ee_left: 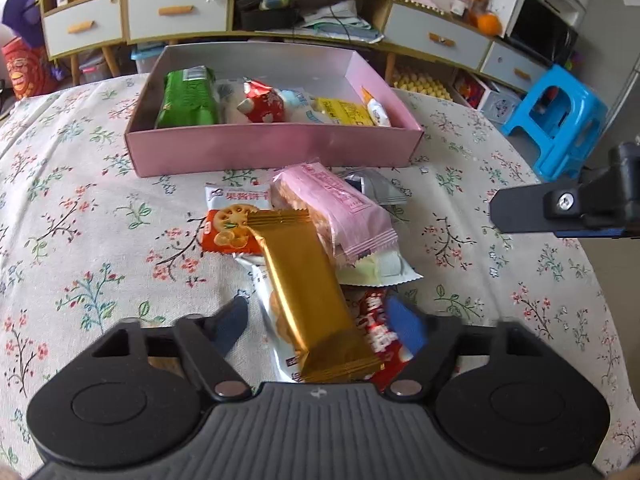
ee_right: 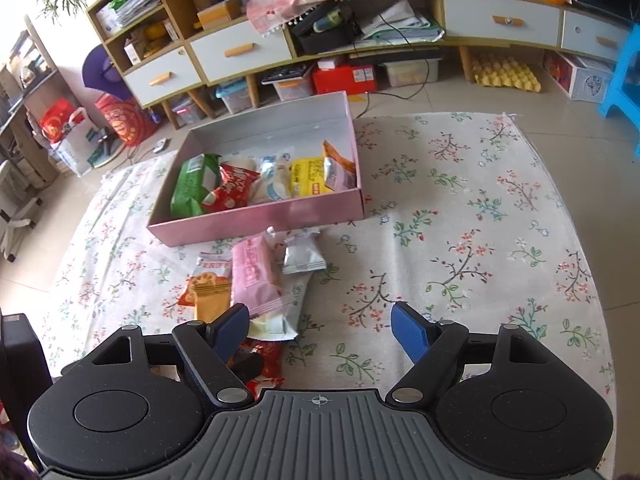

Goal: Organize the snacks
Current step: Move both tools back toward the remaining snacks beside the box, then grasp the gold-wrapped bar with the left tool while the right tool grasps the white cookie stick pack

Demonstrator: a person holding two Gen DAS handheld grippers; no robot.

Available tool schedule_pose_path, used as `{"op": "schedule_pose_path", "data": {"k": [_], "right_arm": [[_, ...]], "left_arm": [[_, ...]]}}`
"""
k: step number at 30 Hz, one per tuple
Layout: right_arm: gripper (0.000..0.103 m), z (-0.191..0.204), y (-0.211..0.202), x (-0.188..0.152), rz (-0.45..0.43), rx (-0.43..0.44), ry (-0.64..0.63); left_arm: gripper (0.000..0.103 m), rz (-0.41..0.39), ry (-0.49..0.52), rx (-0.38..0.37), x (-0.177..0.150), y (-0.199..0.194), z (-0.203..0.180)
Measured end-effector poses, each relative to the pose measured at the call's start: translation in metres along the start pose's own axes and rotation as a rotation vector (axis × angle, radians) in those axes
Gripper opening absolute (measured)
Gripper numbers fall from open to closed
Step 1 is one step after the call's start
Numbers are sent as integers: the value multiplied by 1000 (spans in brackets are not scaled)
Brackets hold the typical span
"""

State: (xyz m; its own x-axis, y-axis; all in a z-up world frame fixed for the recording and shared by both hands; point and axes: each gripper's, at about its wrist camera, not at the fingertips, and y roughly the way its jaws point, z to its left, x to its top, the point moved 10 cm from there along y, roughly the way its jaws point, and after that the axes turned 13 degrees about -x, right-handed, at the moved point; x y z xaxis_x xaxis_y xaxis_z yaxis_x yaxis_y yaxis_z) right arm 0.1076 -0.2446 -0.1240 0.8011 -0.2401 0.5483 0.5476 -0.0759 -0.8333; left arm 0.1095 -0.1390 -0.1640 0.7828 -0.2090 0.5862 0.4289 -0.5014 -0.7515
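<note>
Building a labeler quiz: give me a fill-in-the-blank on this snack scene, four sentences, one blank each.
1. The box holding sorted snacks is ____ on the outside.
2. The gold packet lies between the fingers of the ____ gripper.
3. The right gripper hangs over bare ____, holding nothing.
4. Leftmost in the box is a ____ packet.

Missing words: pink; left; tablecloth; green

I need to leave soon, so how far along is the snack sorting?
Roughly half. Several snacks already sit in the pink box. The left gripper straddles the gold packet, not yet gripping. The right gripper is empty. The pile outside remains.
</note>
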Motion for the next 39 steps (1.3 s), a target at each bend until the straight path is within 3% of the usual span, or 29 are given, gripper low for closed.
{"op": "schedule_pose_path", "data": {"k": [2, 4, 6, 17, 23, 33, 39], "right_arm": [[80, 0, 2, -1, 1, -11, -8], [80, 0, 3, -2, 3, -15, -14], [80, 0, 3, -2, 0, -16, -18], [80, 2, 8, -5, 10, -22, -32], [80, 1, 10, -5, 13, -15, -26], [79, 50, 15, -26, 32, 143, -82], [60, 93, 15, -48, 7, 193, -176]], "left_arm": [[47, 3, -30, -14, 3, -6, 1], [23, -10, -37, -13, 6, -13, 4], [21, -19, -57, -36, 9, -17, 6], [21, -68, -83, -105, 23, -36, -2], [21, -109, -110, -107, 35, -47, 6], [21, -136, -187, -83, 44, -57, 32], [21, -135, -184, -74, 45, -59, 36]]}}
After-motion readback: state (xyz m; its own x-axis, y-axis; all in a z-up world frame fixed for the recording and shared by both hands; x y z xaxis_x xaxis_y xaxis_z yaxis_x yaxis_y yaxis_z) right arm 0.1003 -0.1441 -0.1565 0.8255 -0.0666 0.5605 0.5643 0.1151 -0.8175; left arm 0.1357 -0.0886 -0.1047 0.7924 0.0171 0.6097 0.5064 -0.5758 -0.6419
